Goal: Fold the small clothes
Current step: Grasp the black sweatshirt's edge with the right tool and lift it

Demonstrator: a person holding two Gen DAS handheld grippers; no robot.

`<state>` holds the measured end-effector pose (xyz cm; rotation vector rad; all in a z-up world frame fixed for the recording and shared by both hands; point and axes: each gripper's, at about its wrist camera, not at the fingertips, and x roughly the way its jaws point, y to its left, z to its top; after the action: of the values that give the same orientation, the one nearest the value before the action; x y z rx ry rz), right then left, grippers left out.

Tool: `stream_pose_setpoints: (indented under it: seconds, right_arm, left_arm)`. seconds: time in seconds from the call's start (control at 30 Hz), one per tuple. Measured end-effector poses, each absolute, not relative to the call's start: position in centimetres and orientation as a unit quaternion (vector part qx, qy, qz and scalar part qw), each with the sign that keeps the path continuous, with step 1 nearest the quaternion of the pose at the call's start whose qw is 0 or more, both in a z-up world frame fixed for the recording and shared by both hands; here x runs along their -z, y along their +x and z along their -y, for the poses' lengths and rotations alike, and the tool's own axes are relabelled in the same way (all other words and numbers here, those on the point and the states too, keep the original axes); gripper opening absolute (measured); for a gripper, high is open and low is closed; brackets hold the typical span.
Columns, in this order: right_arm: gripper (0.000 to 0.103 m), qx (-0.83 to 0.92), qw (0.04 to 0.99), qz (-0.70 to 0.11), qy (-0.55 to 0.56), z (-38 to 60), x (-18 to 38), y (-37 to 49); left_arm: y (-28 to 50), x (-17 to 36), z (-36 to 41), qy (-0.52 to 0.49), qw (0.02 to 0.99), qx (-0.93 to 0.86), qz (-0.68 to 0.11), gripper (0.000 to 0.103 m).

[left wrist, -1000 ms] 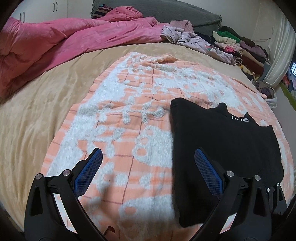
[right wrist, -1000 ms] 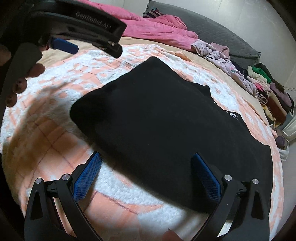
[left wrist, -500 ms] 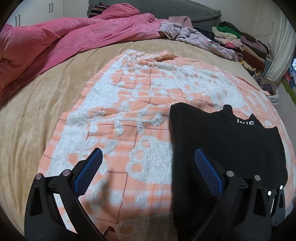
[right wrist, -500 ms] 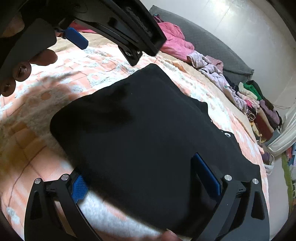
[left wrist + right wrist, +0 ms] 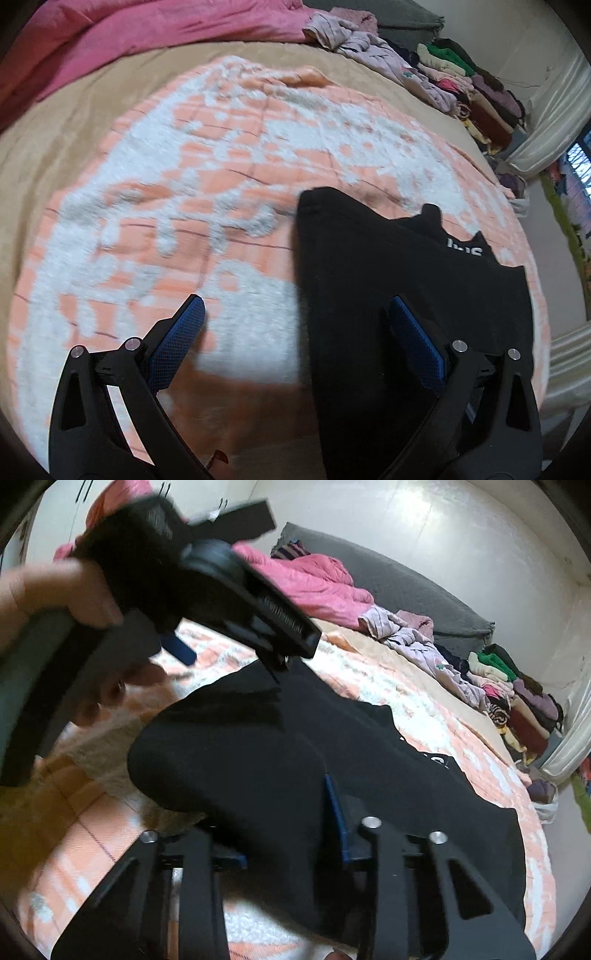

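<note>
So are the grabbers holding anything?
The right gripper has just closed on the black garment's near edge. The left gripper is open, holding nothing.

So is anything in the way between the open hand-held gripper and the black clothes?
No. The left hand-held gripper hangs open over the black garment edge, with nothing visible between them.

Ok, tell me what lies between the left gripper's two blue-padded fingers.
In the left wrist view, the open left gripper spans peach-and-white fleecy blanket and the near left edge of the black folded garment; neither pad touches cloth.
</note>
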<state>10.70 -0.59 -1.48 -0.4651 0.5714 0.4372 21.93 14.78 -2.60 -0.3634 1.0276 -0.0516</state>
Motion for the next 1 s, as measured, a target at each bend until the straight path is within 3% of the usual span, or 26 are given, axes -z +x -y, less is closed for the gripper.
stream_pose_setpoints:
  seconds: [0.3,0.37,0.43,0.53,0.67,1.0]
  right_arm:
    - [0.018,-0.228,0.923,-0.277,-0.135,3.9,-1.1,10.7]
    - [0.018,-0.228,0.925,-0.271,-0.139,4.3,-1.3,10.4]
    - [0.017,-0.229,0.926,-0.267,-0.135,4.7,-1.6,10.1]
    - [0.016,-0.228,0.929,-0.265,-0.125,5.4,-1.8,9.8]
    - [0.016,-0.221,0.934,-0.262,-0.097,7.1,-2.5,9.5]
    - [0.014,-0.194,0.948,-0.250,-0.039,12.1,-4.0,8.3]
  left_arm:
    - [22.5,2.2,-12.5,-0.240,0.835,0.092,-0.486,0.092]
    - [22.6,1.6,-11.5,-0.239,0.835,0.103,-0.485,0.079]
    - [22.6,0.9,-10.3,-0.227,0.838,0.111,-0.484,0.053]
    - [22.6,0.0,-8.9,-0.219,0.842,0.118,-0.479,0.030]
    - [22.2,-1.7,-6.9,-0.203,0.852,0.122,-0.467,0.026]
    - [22.7,-4.9,-0.4,-0.167,0.866,0.144,-0.450,0.025]
